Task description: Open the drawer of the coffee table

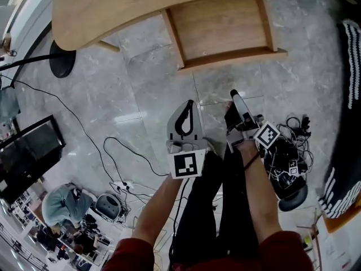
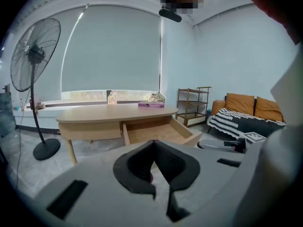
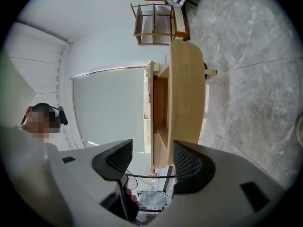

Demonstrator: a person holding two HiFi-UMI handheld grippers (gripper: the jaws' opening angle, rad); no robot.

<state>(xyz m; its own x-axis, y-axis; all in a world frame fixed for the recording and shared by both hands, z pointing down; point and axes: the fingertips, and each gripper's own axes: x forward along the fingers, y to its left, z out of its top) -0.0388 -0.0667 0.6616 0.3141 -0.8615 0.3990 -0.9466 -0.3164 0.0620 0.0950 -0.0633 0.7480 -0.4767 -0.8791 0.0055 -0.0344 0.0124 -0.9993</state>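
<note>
The light wooden drawer (image 1: 223,30) stands pulled out from under the near long edge of the tabletop, toward its right-hand end, with its bare wooden bottom showing from above.

My left tongs (image 1: 189,105) are closed tip to tip. The left gripper view (image 2: 154,141) shows the dark pads meeting at the point, with only an empty hollow behind them. My right tongs (image 1: 236,96) stand wide. The right gripper view (image 3: 151,160) shows the two ribbed pads well apart with nothing gripped, only the table far off in the gap. That view is rolled on its side, so the tabletop runs up and down in it.

Both tongs hang over the grey marbled floor (image 1: 113,106), side by side and near each other, with a strip of bare tile between their tips and the drawer front.

The head view alone shows black cables (image 1: 121,157) trailing over the floor to my left. It shows the oval light wooden coffee table (image 1: 113,10) only from above.

The left gripper view gives the table's side: the drawer (image 2: 156,131) juts from the near edge, and a closed front sits beside it toward the left end. A black standing fan (image 2: 35,56) rises off the left end. Beyond the right end are a wooden shelf rack (image 2: 194,105) and an orange-cushioned sofa (image 2: 246,105) with a black-and-white striped blanket (image 2: 232,119).
</note>
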